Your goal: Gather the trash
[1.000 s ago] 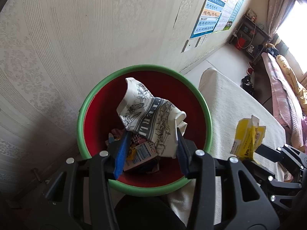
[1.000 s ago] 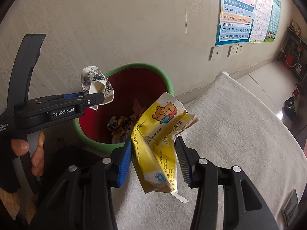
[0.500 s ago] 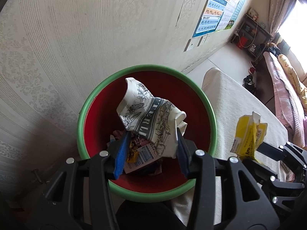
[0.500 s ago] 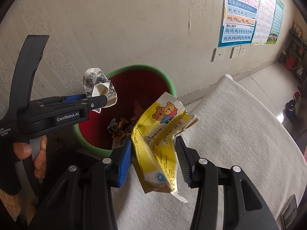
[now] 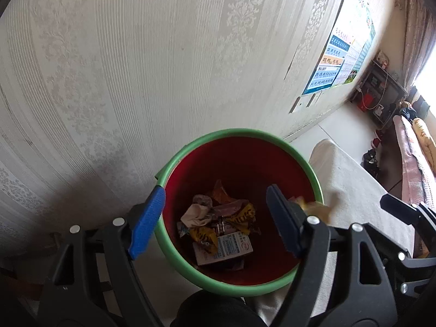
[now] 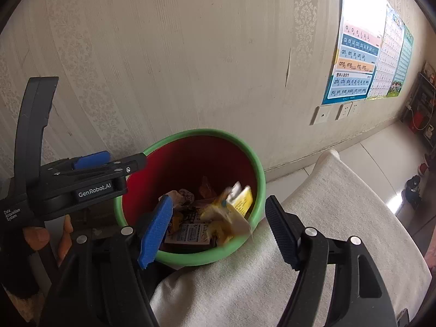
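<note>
Nearest the lens, the right gripper [image 6: 218, 229] stands with its jaws spread wide and nothing between them, and just ahead of it a yellow wrapper [image 6: 234, 212], blurred as if in mid-fall, hangs right at the near lip of the trash bin [image 6: 256, 163]; part of it looks to be over the green rim rather than cleanly inside. The left gripper [image 5: 215, 218] is likewise wide open and empty, poised above the bin's mouth with its blue pad toward the wall side. Below it, in the red interior, lies the collected trash: a crumpled white paper [image 5: 196, 215], yellow and orange wrappers, and a small printed carton [image 5: 223, 248] lying flat on the bottom. The bin sits on the floor, close against the patterned wallpaper [image 5: 136, 68] and just beside the corner of a white-covered bed [image 6: 327, 231]. Farther along the wall hang blue pinyin posters [image 6: 354, 62] above two wall sockets [image 6: 321, 114]. The risk, as I judge it, lies with the yellow wrapper: light and stiff, dropped so close to the edge, it may catch the rim and tip outward onto the bed cover or slide down between bed and bin, needing another pick. An open finger could also knock the bin.
</note>
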`<action>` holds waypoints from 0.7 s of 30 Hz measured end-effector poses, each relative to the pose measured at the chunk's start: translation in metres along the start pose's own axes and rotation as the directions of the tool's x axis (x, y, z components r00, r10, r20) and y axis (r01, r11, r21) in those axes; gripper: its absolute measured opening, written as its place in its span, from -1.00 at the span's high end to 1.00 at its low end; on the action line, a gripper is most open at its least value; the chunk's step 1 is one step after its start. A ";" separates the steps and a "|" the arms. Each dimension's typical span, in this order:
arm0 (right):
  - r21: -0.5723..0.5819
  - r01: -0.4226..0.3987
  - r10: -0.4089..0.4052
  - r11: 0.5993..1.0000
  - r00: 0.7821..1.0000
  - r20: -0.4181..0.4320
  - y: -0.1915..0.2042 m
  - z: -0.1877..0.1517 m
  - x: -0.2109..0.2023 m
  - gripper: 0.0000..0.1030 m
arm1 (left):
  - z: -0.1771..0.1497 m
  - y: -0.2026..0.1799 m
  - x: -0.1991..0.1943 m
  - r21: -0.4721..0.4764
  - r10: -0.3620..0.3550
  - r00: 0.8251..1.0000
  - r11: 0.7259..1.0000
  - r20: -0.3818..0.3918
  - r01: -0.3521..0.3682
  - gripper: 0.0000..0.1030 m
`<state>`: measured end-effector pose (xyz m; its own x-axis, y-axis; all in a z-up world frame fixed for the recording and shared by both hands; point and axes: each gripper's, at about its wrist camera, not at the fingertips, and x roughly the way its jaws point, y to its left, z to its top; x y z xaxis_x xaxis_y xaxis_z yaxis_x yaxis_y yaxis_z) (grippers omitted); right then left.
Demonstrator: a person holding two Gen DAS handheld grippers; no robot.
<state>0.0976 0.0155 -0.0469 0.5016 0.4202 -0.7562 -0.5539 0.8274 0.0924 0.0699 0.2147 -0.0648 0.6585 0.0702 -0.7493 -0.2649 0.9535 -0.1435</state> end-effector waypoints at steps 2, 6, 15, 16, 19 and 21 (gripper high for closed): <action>0.039 0.006 -0.007 0.999 1.000 0.029 -0.011 -0.009 -0.015 -0.42 | -0.002 -0.010 -0.011 0.029 -0.006 0.999 1.000 0.047 0.005 -0.53; 0.099 0.037 -0.046 0.994 0.995 0.093 -0.035 -0.032 -0.050 -0.61 | -0.007 -0.036 -0.029 0.056 -0.067 0.992 0.997 0.108 0.061 -0.62; 0.240 0.128 -0.206 0.962 0.921 0.332 -0.081 -0.089 -0.140 -0.87 | -0.023 -0.119 -0.078 0.155 -0.197 0.946 0.975 0.257 0.160 -0.89; 0.253 0.139 -0.225 0.957 0.907 0.356 -0.084 -0.095 -0.147 -0.87 | -0.024 -0.126 -0.084 0.158 -0.202 0.938 0.974 0.282 0.163 -0.89; 0.266 0.260 -0.350 0.928 0.855 0.384 -0.090 -0.104 -0.161 -0.87 | -0.027 -0.143 -0.102 0.148 -0.175 0.914 0.981 0.367 0.129 -0.89; 0.263 0.313 -0.399 0.913 0.821 0.408 -0.094 -0.109 -0.170 -0.87 | -0.029 -0.150 -0.114 0.139 -0.151 0.896 0.985 0.418 0.101 -0.89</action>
<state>-0.0084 -0.1741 0.0029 0.9038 0.1672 -0.3939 -0.1742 0.9845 0.0182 0.0143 0.0549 0.0230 0.9242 0.0416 -0.3796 -0.0965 0.9872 -0.1267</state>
